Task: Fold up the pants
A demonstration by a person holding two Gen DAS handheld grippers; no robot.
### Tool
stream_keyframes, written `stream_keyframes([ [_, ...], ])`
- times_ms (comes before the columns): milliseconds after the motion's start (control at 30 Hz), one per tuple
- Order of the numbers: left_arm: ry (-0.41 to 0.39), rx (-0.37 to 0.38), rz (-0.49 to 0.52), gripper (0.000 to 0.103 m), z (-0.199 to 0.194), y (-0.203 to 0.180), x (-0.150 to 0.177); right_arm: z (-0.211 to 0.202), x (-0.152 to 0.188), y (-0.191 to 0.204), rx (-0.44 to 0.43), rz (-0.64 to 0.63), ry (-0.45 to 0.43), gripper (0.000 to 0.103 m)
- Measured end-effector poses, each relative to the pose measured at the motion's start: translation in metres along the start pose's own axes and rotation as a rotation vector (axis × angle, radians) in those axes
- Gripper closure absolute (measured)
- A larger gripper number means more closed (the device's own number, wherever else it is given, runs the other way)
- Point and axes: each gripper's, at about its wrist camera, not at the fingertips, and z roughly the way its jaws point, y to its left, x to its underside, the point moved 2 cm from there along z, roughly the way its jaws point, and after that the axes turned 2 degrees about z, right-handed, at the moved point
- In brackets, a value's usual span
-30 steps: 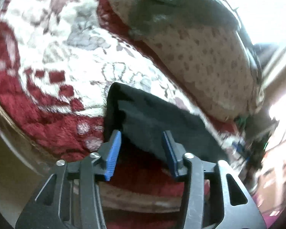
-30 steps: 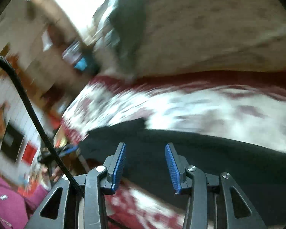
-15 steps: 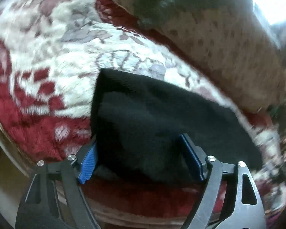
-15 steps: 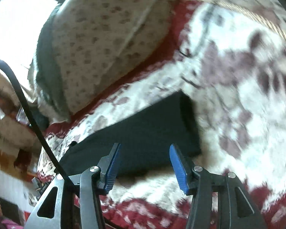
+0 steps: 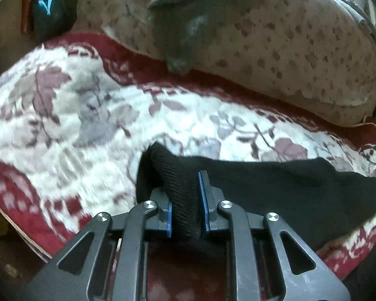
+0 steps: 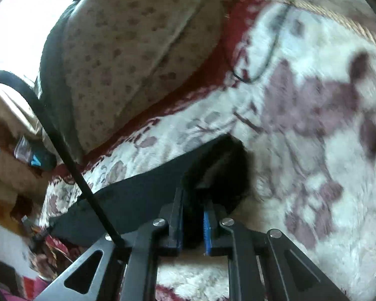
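Both grippers now clamped, earlier open | left gripper (image 5: 186, 200): pants (image 5: 275, 188) | right gripper (image 6: 193, 215): pants

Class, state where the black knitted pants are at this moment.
The black knitted pants lie low in both views on the red-and-white floral blanket, pinched at opposite ends by the left claw and right claw.

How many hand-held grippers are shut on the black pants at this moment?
2. The left hand-held gripper is shut on a bunched end of the black pants. The right hand-held gripper pinches the other end over the floral blanket.
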Motion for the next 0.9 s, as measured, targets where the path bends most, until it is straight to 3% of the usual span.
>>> stream_keyframes([
  [133,0.061,-0.004,-0.024,0.087,0.017,0.011,0.012,0.004,0.005,-0.012,0.111,0.031,0.015,0.091],
  [200,0.095,0.014,-0.039,0.079,0.021,0.016,0.025,0.001,0.010,-0.029,0.077,0.135,0.016,0.083],
  [267,0.107,0.018,-0.047,0.067,0.013,0.021,0.034,-0.007,0.014,-0.043,-0.012,0.244,-0.011,0.064],
  [300,0.106,0.018,-0.062,0.063,0.005,0.025,0.035,-0.011,0.017,-0.047,-0.056,0.276,-0.021,0.059],
  [433,0.088,-0.025,-0.094,0.063,-0.028,0.041,0.032,-0.020,0.022,-0.040,-0.077,0.255,-0.028,0.052],
  [533,0.040,0.018,-0.066,0.062,-0.051,0.029,0.021,-0.017,0.025,-0.038,-0.053,0.247,-0.028,0.052],
  [667,0.015,0.140,0.091,0.059,-0.063,-0.037,0.000,-0.013,0.028,-0.031,-0.004,0.207,-0.018,0.050],
  [800,0.052,0.324,0.278,0.059,-0.045,-0.139,-0.017,-0.015,0.030,-0.024,0.071,0.135,-0.001,0.049],
  [900,0.089,0.452,0.396,0.059,-0.024,-0.222,-0.022,-0.015,0.033,-0.025,0.075,0.110,0.035,0.049],
])
